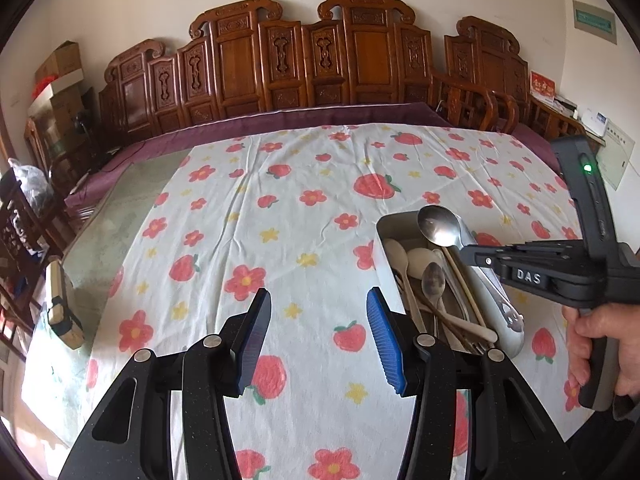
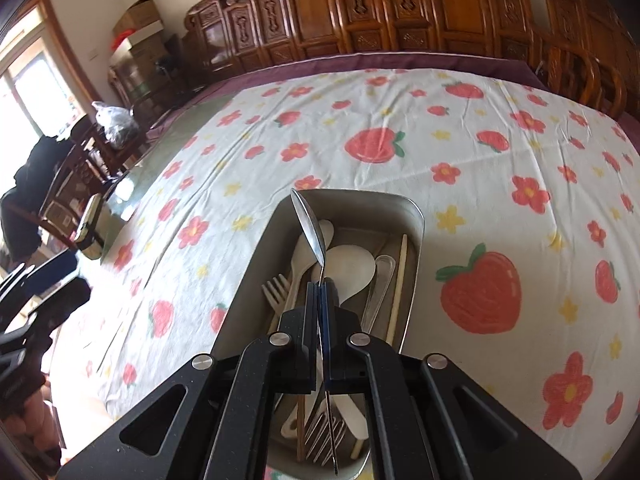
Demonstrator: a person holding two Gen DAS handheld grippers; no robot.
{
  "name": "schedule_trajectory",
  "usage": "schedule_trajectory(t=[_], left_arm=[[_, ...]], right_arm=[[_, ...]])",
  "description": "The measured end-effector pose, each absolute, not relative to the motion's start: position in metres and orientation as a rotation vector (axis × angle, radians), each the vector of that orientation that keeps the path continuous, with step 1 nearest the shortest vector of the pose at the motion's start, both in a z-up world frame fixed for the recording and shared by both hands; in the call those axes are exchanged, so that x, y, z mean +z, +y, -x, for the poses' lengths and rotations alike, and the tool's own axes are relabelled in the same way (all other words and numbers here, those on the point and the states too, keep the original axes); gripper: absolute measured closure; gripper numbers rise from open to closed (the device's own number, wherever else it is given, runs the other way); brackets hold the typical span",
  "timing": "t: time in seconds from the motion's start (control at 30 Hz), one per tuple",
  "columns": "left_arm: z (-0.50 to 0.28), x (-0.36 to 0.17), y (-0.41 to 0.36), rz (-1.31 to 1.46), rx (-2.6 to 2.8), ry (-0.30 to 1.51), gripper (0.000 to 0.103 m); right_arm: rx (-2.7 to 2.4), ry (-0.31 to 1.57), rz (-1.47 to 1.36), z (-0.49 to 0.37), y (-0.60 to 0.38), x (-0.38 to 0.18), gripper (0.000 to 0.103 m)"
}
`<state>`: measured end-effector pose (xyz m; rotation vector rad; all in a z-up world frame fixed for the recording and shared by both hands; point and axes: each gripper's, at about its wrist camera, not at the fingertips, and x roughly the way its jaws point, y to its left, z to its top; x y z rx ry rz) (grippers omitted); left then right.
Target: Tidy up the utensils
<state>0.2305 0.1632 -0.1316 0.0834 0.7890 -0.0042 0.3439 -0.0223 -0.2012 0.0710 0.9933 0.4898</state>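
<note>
Left view: your left gripper (image 1: 318, 330) is half open with nothing in it, above the tablecloth (image 1: 280, 216), near the metal tray (image 1: 382, 226).

Right view: your right gripper (image 2: 321, 294) is clamped on the steel spoon (image 2: 310, 226), over the tray w/ other utensils.

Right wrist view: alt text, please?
The right tool, shut on a metal spoon, holds it over a metal tray of spoons, forks and chopsticks. The tray sits on a strawberry-and-flower tablecloth.
</note>
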Motion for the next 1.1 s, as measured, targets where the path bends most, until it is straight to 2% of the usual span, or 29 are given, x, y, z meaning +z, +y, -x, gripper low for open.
schedule_trajectory(t=[0.43, 0.57, 0.67, 0.7, 0.73, 0.87, 0.9, 1.0, 1.1], left_arm=[[-0.222, -0.135, 0.157, -0.073, -0.013, 0.795, 0.053], [-0.216, -0.131, 0.144, -0.072, -0.026, 0.787, 0.046], [-0.210, -0.128, 0.131, -0.068, -0.037, 0.783, 0.044], [-0.208, -0.127, 0.126, -0.068, -0.039, 0.781, 0.041], [-0.205, -0.125, 0.119, -0.070, -0.045, 0.775, 0.032], [-0.195, -0.118, 0.095, -0.084, -0.049, 0.748, 0.013], [-0.194, -0.118, 0.091, -0.084, -0.051, 0.746, 0.012], [-0.187, -0.116, 0.069, -0.097, -0.062, 0.742, 0.009], [-0.179, -0.113, 0.051, -0.095, -0.076, 0.726, 0.008]], right_arm=[[0.489, 0.927, -0.008, -0.328, -0.037, -0.191, 0.098], [0.485, 0.884, 0.006, -0.304, -0.059, -0.178, 0.081], [0.481, 0.864, -0.007, -0.286, -0.082, -0.169, 0.078], [0.476, 0.857, -0.009, -0.281, -0.088, -0.166, 0.075], [0.470, 0.851, -0.009, -0.276, -0.094, -0.164, 0.071], [0.410, 0.800, -0.016, -0.253, -0.128, -0.147, 0.037], [0.394, 0.788, -0.019, -0.247, -0.136, -0.143, 0.030], [0.356, 0.760, -0.022, -0.232, -0.156, -0.135, 0.016], [0.330, 0.738, -0.015, -0.217, -0.173, -0.129, 0.006]])
